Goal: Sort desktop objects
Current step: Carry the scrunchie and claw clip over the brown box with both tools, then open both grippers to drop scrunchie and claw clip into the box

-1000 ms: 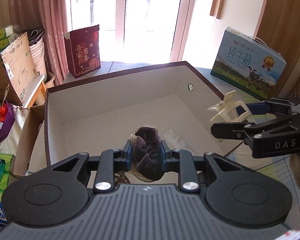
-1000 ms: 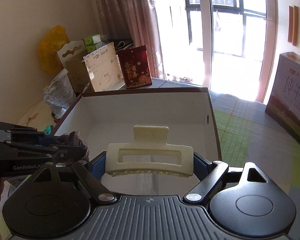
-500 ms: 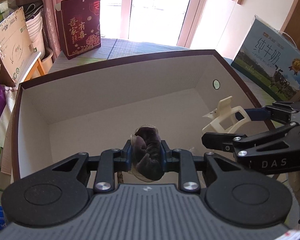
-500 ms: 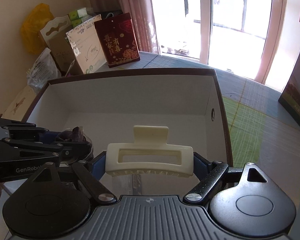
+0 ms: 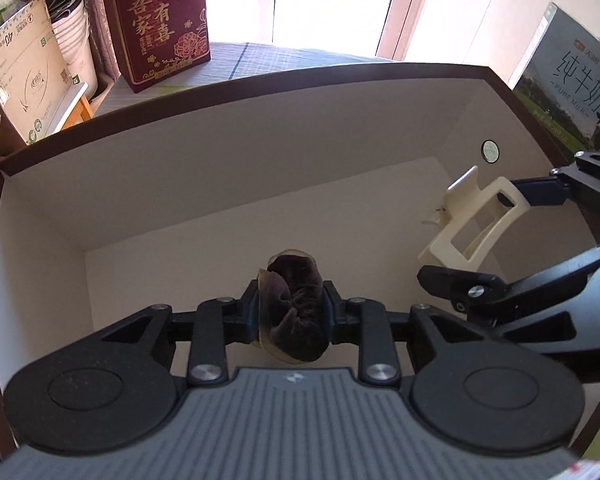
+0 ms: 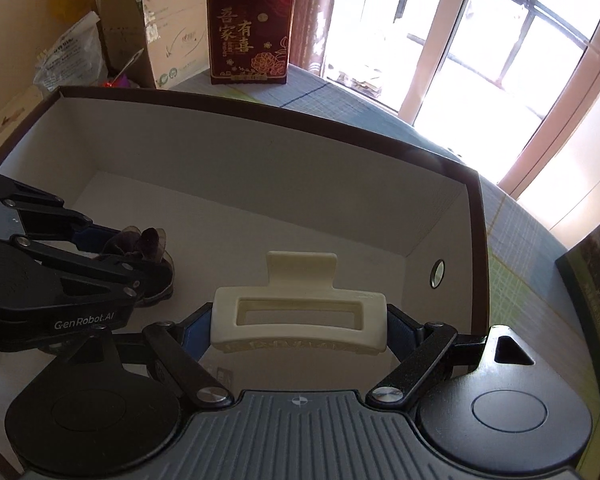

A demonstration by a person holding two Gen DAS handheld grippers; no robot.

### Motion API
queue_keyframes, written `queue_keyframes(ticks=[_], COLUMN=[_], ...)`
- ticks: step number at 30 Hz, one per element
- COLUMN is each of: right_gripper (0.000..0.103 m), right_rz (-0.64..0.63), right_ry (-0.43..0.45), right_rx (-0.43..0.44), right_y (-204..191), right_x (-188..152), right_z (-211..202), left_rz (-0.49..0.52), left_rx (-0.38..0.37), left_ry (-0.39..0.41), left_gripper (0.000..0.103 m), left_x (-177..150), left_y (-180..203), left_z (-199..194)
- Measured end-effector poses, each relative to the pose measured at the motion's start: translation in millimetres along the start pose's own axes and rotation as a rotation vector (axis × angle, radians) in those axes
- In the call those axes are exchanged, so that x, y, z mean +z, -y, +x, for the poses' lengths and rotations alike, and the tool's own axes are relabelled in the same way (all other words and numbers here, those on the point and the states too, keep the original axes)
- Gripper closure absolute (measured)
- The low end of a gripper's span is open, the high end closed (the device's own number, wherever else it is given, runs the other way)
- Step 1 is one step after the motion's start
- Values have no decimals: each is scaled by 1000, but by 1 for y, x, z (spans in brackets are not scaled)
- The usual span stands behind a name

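My left gripper (image 5: 292,312) is shut on a dark purple velvet scrunchie (image 5: 294,308) and holds it above the floor of a large open box (image 5: 236,128) with white inside walls and a brown rim. My right gripper (image 6: 299,320) is shut on a cream hair claw clip (image 6: 299,316), also inside the box, near its right wall. In the left wrist view the clip (image 5: 476,220) and right gripper (image 5: 540,240) show at the right. In the right wrist view the scrunchie (image 6: 140,244) and left gripper (image 6: 112,252) show at the left.
A dark red gift bag (image 5: 160,20) stands behind the box (image 6: 260,160) on the patterned tablecloth (image 6: 516,264). A blue milk carton box (image 5: 572,92) stands at the right. Cardboard boxes (image 5: 24,68) and clutter lie at the left. A small item (image 6: 220,378) lies on the box floor.
Both grippers have moved forward and down into the box, still holding the scrunchie and the clip. The box walls now fill more of both views.
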State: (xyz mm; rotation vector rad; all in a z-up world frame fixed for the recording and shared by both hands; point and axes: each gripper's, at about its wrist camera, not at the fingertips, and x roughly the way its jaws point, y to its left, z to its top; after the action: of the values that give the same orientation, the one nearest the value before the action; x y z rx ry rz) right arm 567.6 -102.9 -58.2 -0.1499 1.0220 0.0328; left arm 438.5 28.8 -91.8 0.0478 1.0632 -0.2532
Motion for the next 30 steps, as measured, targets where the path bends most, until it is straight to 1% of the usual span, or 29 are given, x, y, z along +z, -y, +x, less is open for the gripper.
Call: queue_keyframes(ticks=[3,5,7,9,10,11,12,13,14,16,19,21,27,30], right_gripper=[20,20,20,19,18,16,11,9,6,5,4,2,2,2], right_rz=[-29,-48,-57,-62,-66,-72,-78,-83,-86,-79,-52,-33,20,40], right_ry=[8,-1,-3,5,13,23,38,53,64,76,89,100,125,137], right_rx=[-23,-35,-37,-40,-43,-40,-33,-32,-38,-35,-21,-17,12,18], right_y=[-2,-4,-5,-5,-6,-6,-6,-7,-9,-7,-3,-1,3,4], right_x=[-2,-4,-5,-6,-6,-6,-7,-7,-5,-7,-9,-9,-19,-24], right_z=[3,4,5,3,2,0,-2,-4,-7,-10,-14,-18,-34,-43], left_rz=[-13,-15,-11,-14,-16,-17,-18,-21,-24,-25,-31,-34,-51,-43], left_rx=[0,-3,-3,10,17,24,31,36,39,41,52,69,60,68], left_ry=[2,-11,-11,-1,4,10,14,20,25,28,35,36,50,63], left_gripper=[76,75,71,61,59,52,44,40,38,37,30,19,6,3], left_x=[3,3,2,1,1,1,1,1,1,1,1,0,-5,-9], left_y=[-2,-2,-1,-2,-3,-3,-3,-3,-3,-3,-2,-2,-2,2], left_z=[2,4,4,3,1,0,-1,-3,-5,-8,-14,-18,-31,-42])
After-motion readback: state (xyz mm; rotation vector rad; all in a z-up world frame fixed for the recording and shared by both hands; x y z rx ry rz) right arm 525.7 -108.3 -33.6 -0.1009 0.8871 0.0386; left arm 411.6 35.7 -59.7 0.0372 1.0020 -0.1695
